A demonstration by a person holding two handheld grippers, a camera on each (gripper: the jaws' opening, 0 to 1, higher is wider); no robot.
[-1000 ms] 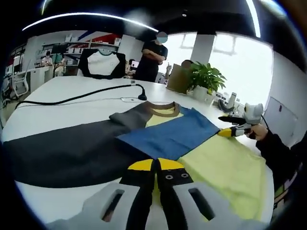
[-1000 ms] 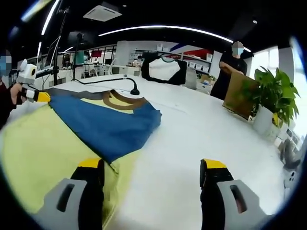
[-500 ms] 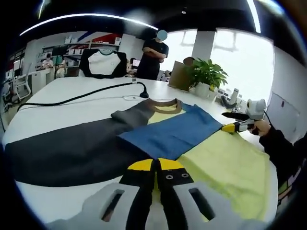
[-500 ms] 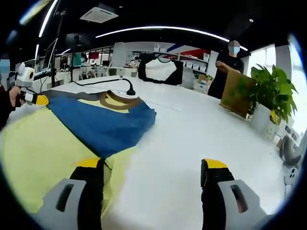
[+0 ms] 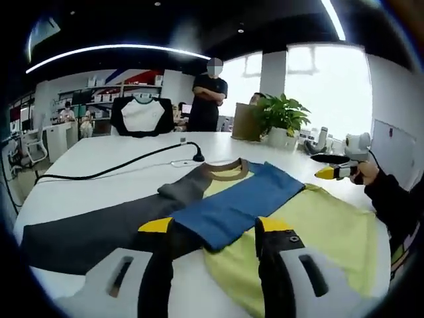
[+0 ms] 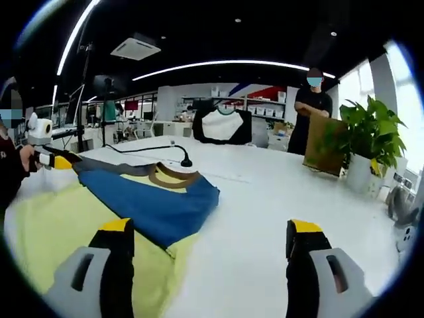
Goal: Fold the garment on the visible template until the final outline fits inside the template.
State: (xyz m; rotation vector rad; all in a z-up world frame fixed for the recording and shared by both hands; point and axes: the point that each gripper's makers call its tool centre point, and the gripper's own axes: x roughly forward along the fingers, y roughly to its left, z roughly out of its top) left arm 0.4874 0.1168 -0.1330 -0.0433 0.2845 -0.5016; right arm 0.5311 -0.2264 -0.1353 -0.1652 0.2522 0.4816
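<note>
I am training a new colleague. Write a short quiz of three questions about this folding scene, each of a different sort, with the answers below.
1. True or false: on the garment, the blue sleeve lies folded across the yellow body.
2. Which colour is the collar? A) brown B) red C) white
3. Fill in the missing word: the left gripper and the right gripper both stand ____ (open or shut).

Key: 1 true; 2 A; 3 open.
</note>
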